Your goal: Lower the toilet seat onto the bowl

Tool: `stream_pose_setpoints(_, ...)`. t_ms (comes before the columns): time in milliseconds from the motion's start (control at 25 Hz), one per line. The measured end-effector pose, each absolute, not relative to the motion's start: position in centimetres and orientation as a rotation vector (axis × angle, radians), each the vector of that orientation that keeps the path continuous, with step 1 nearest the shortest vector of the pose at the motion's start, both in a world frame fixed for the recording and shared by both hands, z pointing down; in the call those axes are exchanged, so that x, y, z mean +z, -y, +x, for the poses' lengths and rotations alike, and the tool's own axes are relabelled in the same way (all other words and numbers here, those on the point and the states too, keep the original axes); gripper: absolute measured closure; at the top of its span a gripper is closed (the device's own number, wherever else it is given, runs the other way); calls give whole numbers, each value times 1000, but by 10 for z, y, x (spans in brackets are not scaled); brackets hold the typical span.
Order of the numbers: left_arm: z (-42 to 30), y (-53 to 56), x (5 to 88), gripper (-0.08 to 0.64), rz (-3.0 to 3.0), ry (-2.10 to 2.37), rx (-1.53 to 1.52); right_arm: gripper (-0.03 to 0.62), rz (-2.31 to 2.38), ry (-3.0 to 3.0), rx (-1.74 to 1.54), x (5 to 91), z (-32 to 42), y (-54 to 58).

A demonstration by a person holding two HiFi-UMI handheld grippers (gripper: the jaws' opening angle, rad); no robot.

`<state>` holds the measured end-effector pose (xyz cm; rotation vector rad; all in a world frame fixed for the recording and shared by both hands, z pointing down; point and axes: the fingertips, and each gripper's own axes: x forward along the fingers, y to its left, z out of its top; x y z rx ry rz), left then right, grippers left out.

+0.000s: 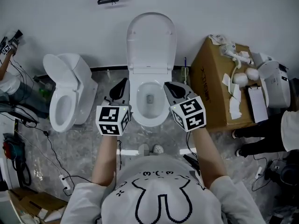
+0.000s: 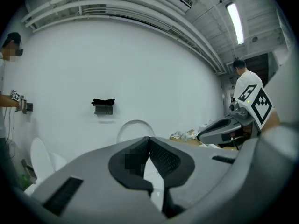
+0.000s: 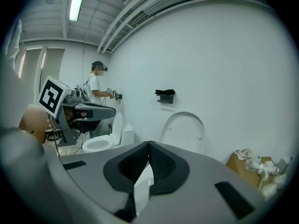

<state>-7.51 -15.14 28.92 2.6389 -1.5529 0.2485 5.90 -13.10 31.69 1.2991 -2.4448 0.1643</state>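
My left gripper (image 1: 120, 85) and right gripper (image 1: 170, 87) both have their jaws pressed together on nothing, and in the head view they sit at 9 and 3 o'clock of the bowl (image 1: 149, 120). The toilet seat (image 1: 152, 41) stands upright against the wall (image 1: 233, 8) at the bowl's 12 o'clock, apart from both grippers. It shows beyond my left tips at 12 o'clock and beyond my right tips at 1 o'clock.

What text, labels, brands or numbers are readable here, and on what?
Cardboard box: dark print on its side, too blurred to read.
Cubes on left gripper and right gripper: square patterns only, no letters.
Shirt: a drawing, no words.
Nothing else readable.
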Motion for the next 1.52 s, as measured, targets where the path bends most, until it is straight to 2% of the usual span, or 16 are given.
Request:
stream_pose_setpoints(800, -75, 144, 185, 549, 2822, 1711, 30, 565, 1692, 2540, -226, 168, 105, 115)
stream_pose_setpoints(1120, -78, 139, 145, 549, 2875, 1770, -68, 565, 1758, 2521, -337, 143, 111, 107)
stream_pose_setpoints(1520, -82, 136, 145, 550, 2863, 1779, -93, 565, 1790, 2508, -323, 145, 115, 103)
